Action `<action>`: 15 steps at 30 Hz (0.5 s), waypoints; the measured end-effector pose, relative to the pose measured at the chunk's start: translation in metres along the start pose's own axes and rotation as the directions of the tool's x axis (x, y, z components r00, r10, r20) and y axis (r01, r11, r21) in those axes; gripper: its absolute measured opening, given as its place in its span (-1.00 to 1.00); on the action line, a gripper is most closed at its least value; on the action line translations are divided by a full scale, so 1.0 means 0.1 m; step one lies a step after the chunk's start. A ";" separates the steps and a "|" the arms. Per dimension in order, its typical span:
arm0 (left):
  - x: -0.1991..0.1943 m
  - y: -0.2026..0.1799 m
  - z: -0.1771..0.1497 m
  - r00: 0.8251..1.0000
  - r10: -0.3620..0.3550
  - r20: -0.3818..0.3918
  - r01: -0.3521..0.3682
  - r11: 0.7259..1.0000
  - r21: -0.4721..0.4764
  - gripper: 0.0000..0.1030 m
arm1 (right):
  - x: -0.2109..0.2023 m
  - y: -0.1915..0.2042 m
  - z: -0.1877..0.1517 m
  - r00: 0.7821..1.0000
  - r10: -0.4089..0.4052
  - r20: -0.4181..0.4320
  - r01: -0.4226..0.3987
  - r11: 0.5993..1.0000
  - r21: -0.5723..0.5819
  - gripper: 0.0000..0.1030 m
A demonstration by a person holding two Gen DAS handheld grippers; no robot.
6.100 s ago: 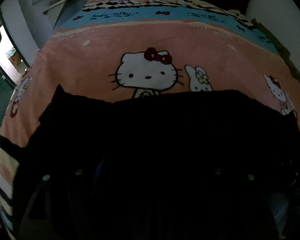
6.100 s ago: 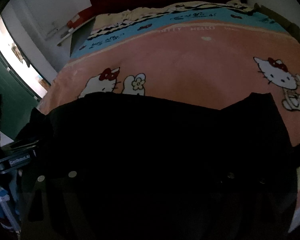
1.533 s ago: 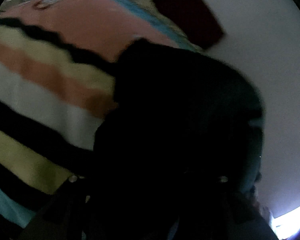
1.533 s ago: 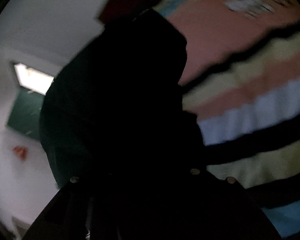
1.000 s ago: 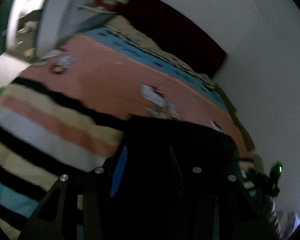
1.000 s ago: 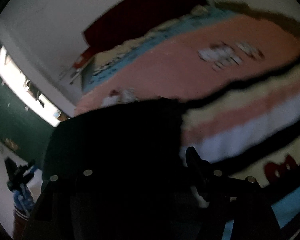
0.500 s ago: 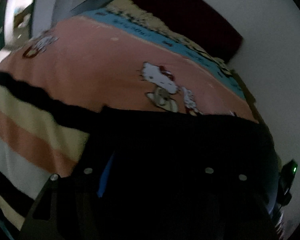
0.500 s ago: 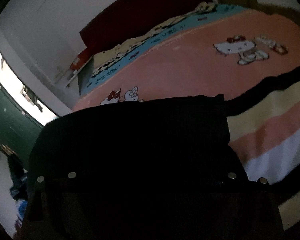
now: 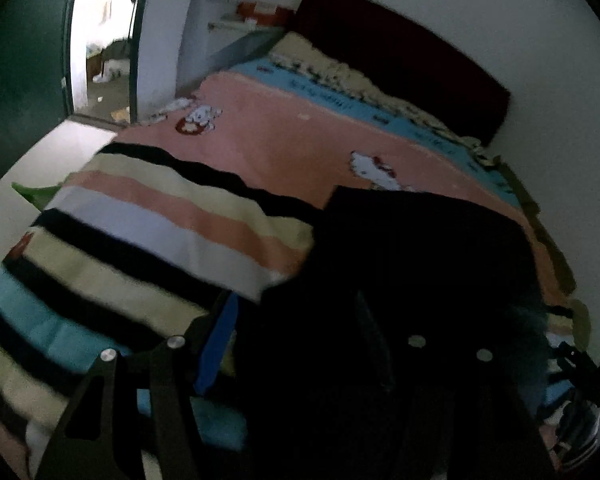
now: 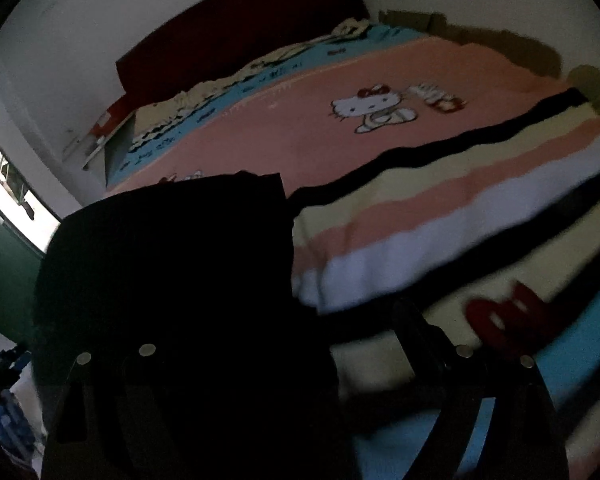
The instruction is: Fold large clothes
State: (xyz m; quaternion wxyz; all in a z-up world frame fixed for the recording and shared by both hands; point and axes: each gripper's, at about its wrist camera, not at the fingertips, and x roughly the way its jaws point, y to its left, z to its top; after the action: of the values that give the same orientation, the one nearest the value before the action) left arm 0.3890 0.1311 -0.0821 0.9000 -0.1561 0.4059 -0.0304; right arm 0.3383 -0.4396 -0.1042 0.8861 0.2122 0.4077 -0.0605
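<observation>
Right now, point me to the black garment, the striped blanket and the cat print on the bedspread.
black garment [image 9: 420, 248], left wrist view, its flat upper panel.
striped blanket [image 10: 440, 216], right wrist view, the pink stripe.
cat print [image 10: 366, 106], right wrist view, the white face.

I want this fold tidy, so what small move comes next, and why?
Probably press the black garment flat onto the bedspread, then square its edges. It already lies in a compact dark block on the bed beside the striped blanket; the dimness hides its creases.
</observation>
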 end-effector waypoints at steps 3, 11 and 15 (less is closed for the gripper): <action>-0.50 -0.22 -0.33 0.998 0.001 0.068 -0.004 0.999 0.038 0.15 | -0.44 0.07 -0.26 1.000 0.008 0.030 -0.008 1.000 -0.016 0.70; -1.46 -0.95 -1.11 0.982 0.019 0.187 -0.052 0.984 0.173 0.23 | -1.45 0.56 -1.00 0.992 0.016 0.123 0.002 0.989 -0.147 0.99; -1.76 -1.21 -1.35 0.967 0.042 0.252 -0.099 0.971 0.219 0.27 | -1.81 0.80 -1.29 0.985 0.012 0.174 0.029 0.973 -0.230 0.99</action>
State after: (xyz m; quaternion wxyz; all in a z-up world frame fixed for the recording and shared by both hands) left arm 0.1798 0.0137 -0.0021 0.9557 -0.0388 0.2907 -0.0253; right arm 0.1516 -0.3242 -0.0166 0.9368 0.0994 0.3337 -0.0348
